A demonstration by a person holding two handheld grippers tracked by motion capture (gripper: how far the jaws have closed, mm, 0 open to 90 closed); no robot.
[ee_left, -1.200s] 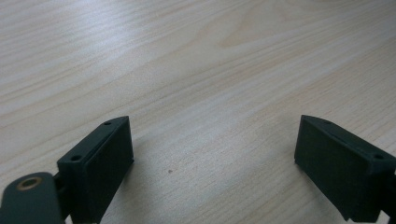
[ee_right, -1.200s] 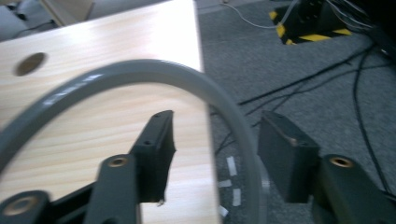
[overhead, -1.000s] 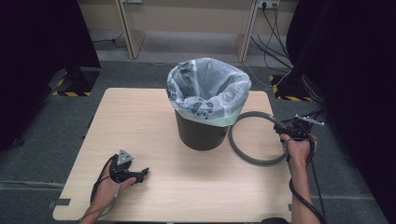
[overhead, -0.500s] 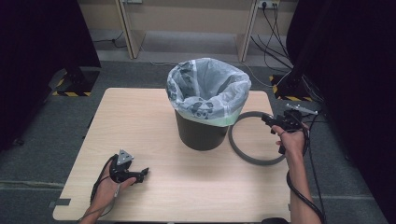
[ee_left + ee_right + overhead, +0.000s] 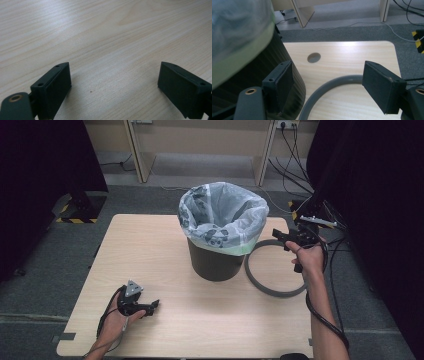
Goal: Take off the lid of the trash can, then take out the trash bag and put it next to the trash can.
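High view: right tongs (image 5: 280, 236), jaws just widened with nothing between them, hover above the grey ring (image 5: 272, 291) lying right of the lined bin (image 5: 222, 235). Left tongs (image 5: 152, 306) rest apart on the counter (image 5: 150, 245), near-left.

Grey ring (image 5: 274, 271): a thin hoop lying flat on the table, directly below and just ahead of the raised right gripper (image 5: 281, 236), whose spread jaws hold nothing. Dark bin (image 5: 216, 261): upright, lined with a pale printed bag (image 5: 222, 215) folded over its rim, just beyond the jaw tips, beside the ring.
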